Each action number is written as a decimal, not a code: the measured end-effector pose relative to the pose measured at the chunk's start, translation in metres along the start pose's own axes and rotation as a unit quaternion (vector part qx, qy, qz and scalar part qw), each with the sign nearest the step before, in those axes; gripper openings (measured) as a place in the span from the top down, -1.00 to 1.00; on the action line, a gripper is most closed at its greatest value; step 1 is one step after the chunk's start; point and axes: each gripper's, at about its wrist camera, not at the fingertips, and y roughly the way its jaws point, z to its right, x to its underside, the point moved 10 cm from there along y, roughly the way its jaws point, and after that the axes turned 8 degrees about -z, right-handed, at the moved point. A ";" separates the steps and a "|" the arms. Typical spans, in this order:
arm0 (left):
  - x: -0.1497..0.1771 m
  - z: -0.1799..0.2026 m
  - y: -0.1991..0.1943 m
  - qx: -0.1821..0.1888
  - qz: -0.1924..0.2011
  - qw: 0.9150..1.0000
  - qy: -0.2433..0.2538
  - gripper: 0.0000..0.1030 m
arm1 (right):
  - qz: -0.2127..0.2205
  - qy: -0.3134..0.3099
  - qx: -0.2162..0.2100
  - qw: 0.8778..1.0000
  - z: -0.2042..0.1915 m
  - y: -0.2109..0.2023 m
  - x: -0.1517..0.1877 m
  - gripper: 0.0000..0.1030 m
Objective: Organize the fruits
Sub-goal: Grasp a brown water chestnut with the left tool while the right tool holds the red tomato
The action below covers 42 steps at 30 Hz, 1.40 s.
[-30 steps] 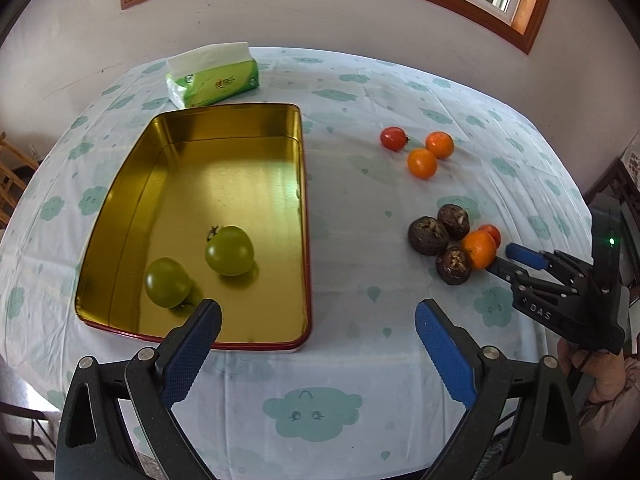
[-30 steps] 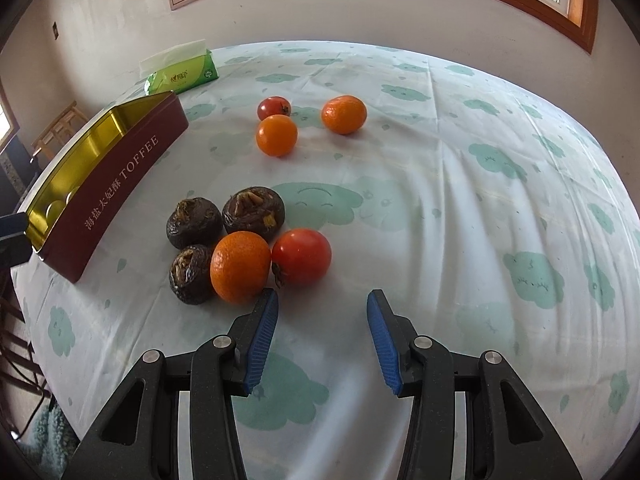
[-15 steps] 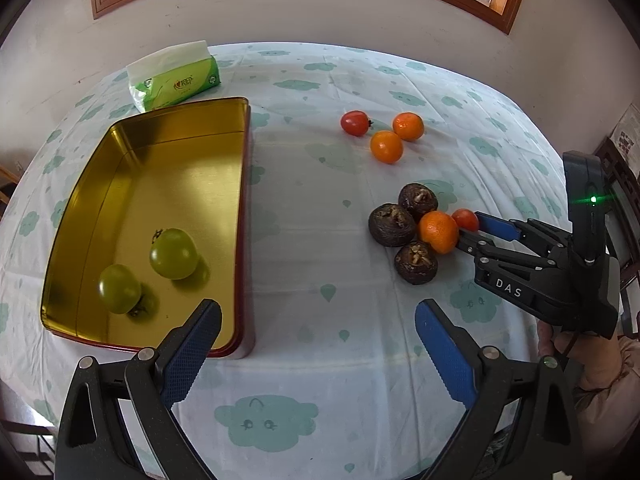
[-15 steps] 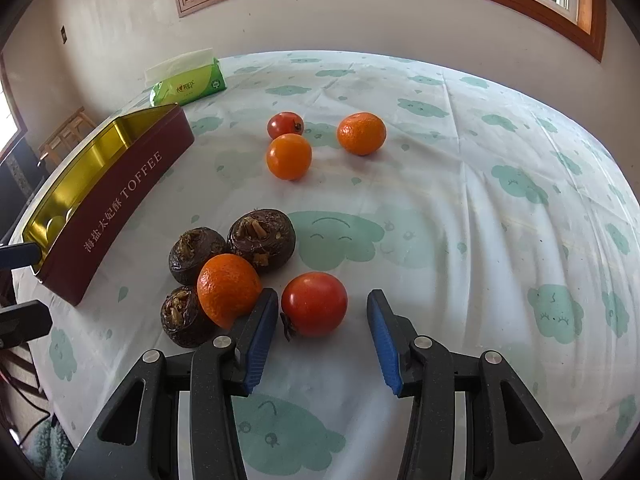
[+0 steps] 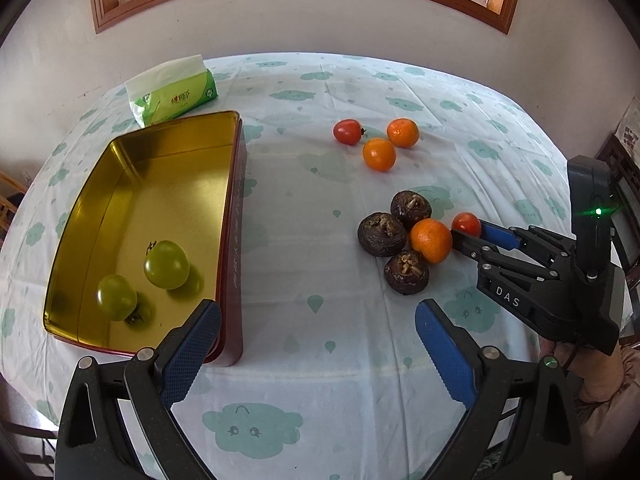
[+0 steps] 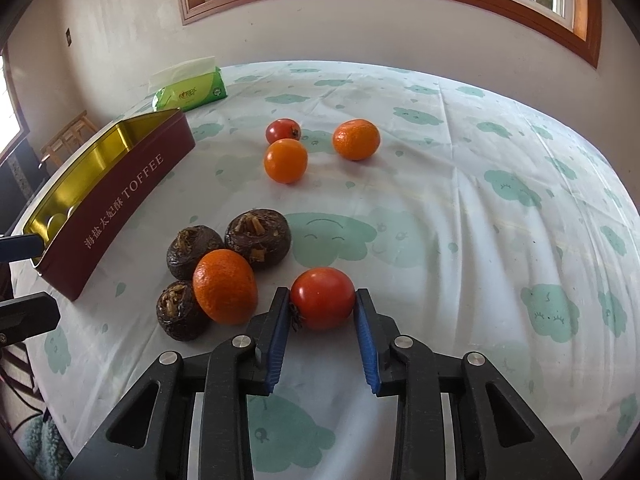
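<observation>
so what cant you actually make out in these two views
- Green tomatoes in the tin: right wrist view shows only pale glimpses behind its red wall.
- Red tomato in the right gripper: left wrist view, mostly hidden by the orange and fingers.
- Person's hand: cut off by the edge.

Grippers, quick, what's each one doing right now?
Left gripper: open, holding nothing.
Right gripper: jaws just closed on the red tomato, which sits on the tablecloth.
</observation>
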 end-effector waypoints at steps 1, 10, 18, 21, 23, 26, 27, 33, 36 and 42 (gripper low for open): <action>-0.001 0.003 0.001 0.000 0.000 1.000 0.003 -0.87 | 0.001 0.004 0.003 1.000 0.004 -0.001 0.000 0.36; -0.003 0.034 0.018 0.024 -0.006 0.999 0.022 -0.86 | 0.011 0.044 0.026 0.999 0.046 -0.007 0.005 0.36; -0.006 0.049 0.042 0.037 -0.020 0.999 0.022 -0.51 | 0.011 0.062 0.040 0.997 0.067 -0.012 0.009 0.36; -0.007 0.053 0.050 0.034 -0.026 0.999 0.025 -0.32 | 0.011 0.063 0.040 0.997 0.067 -0.012 0.009 0.36; -0.007 0.056 0.055 0.038 -0.030 0.999 0.024 -0.21 | 0.011 0.063 0.039 0.997 0.067 -0.012 0.009 0.36; -0.007 0.057 0.060 0.041 -0.035 0.998 0.025 -0.07 | 0.011 0.064 0.037 0.997 0.067 -0.012 0.009 0.36; -0.007 0.058 0.062 0.042 -0.038 0.998 0.025 -0.04 | 0.011 0.065 0.036 0.997 0.067 -0.012 0.009 0.36; -0.012 0.062 0.066 0.044 -0.035 0.998 0.030 0.04 | 0.011 0.069 0.031 0.997 0.067 -0.012 0.009 0.36; -0.014 0.063 0.067 0.043 -0.033 0.998 0.032 0.17 | 0.012 0.069 0.031 0.997 0.068 -0.012 0.009 0.36; -0.013 0.066 0.066 0.053 -0.035 0.997 0.036 0.36 | 0.012 0.069 0.032 0.997 0.068 -0.011 0.009 0.35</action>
